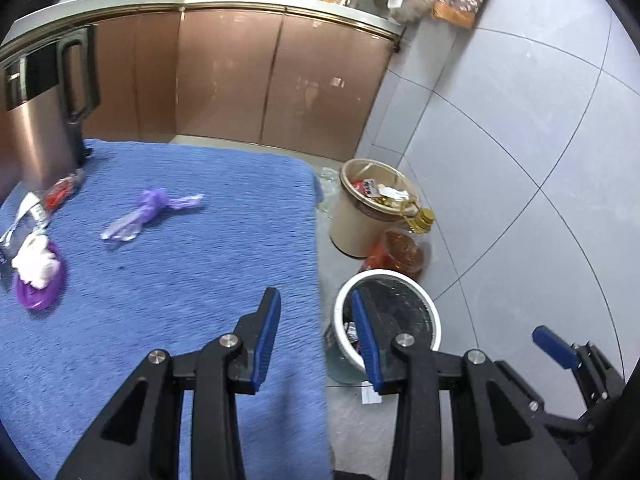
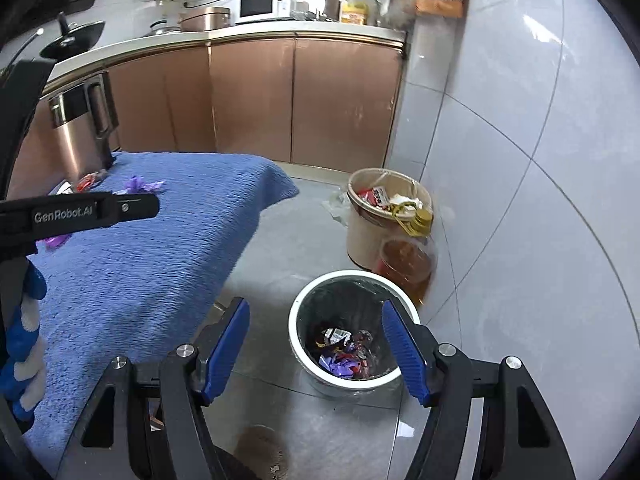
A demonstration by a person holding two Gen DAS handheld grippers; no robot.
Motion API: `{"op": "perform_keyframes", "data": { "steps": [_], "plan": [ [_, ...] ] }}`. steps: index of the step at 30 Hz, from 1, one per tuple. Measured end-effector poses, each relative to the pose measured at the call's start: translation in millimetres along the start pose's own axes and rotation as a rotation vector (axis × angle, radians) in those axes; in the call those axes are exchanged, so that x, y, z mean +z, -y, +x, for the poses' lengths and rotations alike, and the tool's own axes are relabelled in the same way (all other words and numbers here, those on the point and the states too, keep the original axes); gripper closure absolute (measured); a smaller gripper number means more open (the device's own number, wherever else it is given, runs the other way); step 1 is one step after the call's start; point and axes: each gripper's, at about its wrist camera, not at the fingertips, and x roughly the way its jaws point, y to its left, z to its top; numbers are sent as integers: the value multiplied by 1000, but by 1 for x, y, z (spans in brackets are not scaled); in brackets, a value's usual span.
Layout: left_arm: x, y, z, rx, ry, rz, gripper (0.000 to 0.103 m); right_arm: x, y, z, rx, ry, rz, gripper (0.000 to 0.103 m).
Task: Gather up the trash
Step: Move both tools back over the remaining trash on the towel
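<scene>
A blue cloth covers the table. On it lie a purple wrapper, a purple lid with white tissue on it, a silver wrapper and a red wrapper. A white bin with a black liner stands on the floor at the table's right edge, with several wrappers inside. My left gripper is open and empty over the cloth's right edge. My right gripper is open and empty above the white bin.
A beige bin full of rubbish stands further back by the tiled wall, with an oil bottle beside it. A copper appliance stands at the table's far left. Copper kitchen cabinets run behind.
</scene>
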Motion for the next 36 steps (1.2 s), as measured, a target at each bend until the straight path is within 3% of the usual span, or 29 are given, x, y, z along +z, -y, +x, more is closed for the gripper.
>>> {"op": "perform_keyframes", "data": {
  "steps": [10, 16, 25, 36],
  "plan": [
    [-21, -67, -46, 56, 61, -81, 67, 7, -43, -13, 11, 13, -90, 37],
    [-38, -123, -67, 130, 79, -158, 67, 13, -74, -11, 31, 11, -148, 37],
    [-58, -192, -76, 217, 83, -270, 67, 26, -111, 1, 59, 10, -227, 37],
    [-73, -239, -83, 289, 93, -332, 67, 39, -144, 22, 105, 3, -292, 37]
  ]
}}
